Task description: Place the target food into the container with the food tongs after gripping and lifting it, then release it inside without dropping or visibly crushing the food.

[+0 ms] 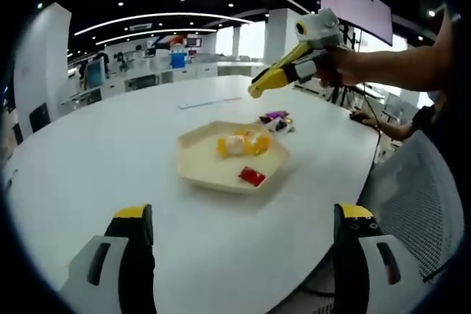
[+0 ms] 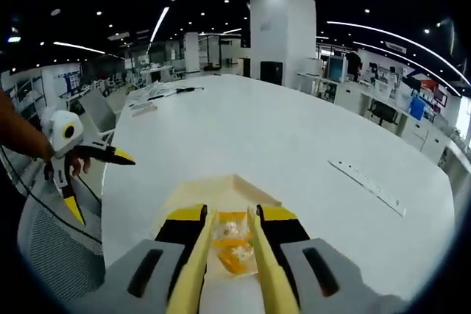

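A wide open-plan office with strip lights stretches behind a big white table (image 1: 110, 152). From the left gripper view, the left gripper (image 1: 243, 255) hangs low over the near edge of that table with its jaws wide apart and nothing between them, well short of the tray (image 1: 213, 170). The pale tray sits near the middle of the view, holding an orange wrapped food (image 1: 243, 143) and a small red piece (image 1: 252, 176); just past its far rim lies a little heap of purple wrappers (image 1: 276, 118). Further right, the right gripper (image 1: 257, 87) hovers above and beyond the tray, carrying yellow tongs whose tips point down-left. In the right gripper view, the tongs (image 2: 228, 270) run forward between that gripper's jaws, which are closed on the tong arms, and the orange food (image 2: 234, 246) shows in the gap between the tong blades; whether the blades already pinch it or merely frame it from above, I cannot tell. The step looks like the approach to gripping. Next comes a gentle squeeze, just enough to lift without squashing.
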